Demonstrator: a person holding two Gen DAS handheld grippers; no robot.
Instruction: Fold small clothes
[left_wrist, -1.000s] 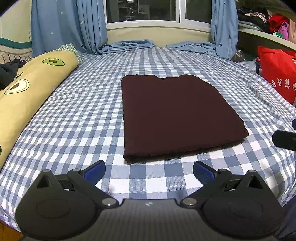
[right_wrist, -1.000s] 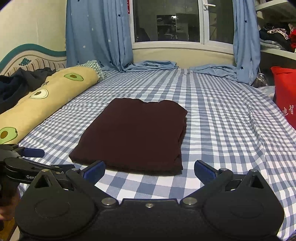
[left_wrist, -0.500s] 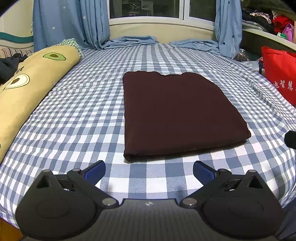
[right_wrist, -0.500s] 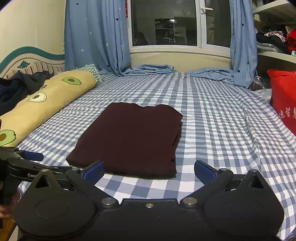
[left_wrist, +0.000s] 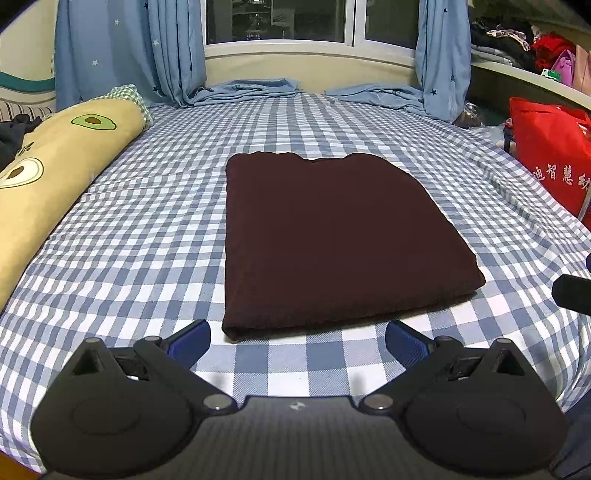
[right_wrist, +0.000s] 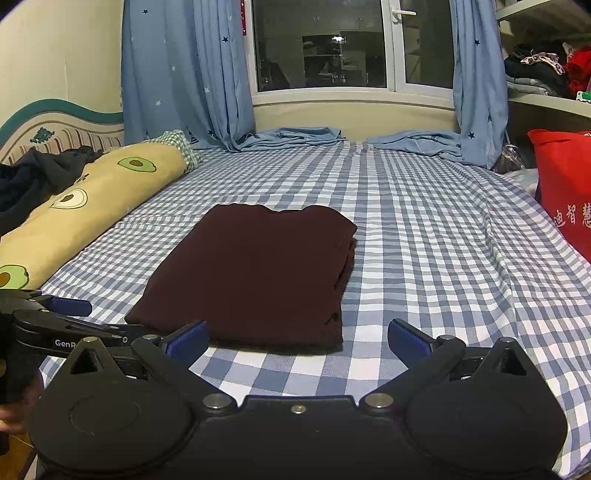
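From the left wrist view, the left gripper (left_wrist: 297, 338) is held low and level above the near edge of the bed (left_wrist: 147, 236), its blue-padded fingers spread wide with nothing between them. The folded maroon garment (left_wrist: 332, 240) lies flat on the checked sheet just beyond the fingertips, its near-left corner between the two fingers but apart from both. A dark tip of the right gripper (left_wrist: 570, 295) pokes in right of the garment, clear of it. A red bag (left_wrist: 550, 158) stands well right of the garment, and an avocado-print bolster (left_wrist: 55, 177) lies well left.

From the right wrist view, the right gripper (right_wrist: 298, 334) is likewise level and spread wide, empty, with the garment (right_wrist: 255, 269) ahead and slightly left of centre; its left finger sits just before the garment's near edge. Only this view shows the garment's layered right side edge, and the left gripper (right_wrist: 70, 314) from the side, left of the garment's near corner, with part of a hand (right_wrist: 14, 413) beneath it. Bare checked sheet lies on every side of the garment, widest to its right.
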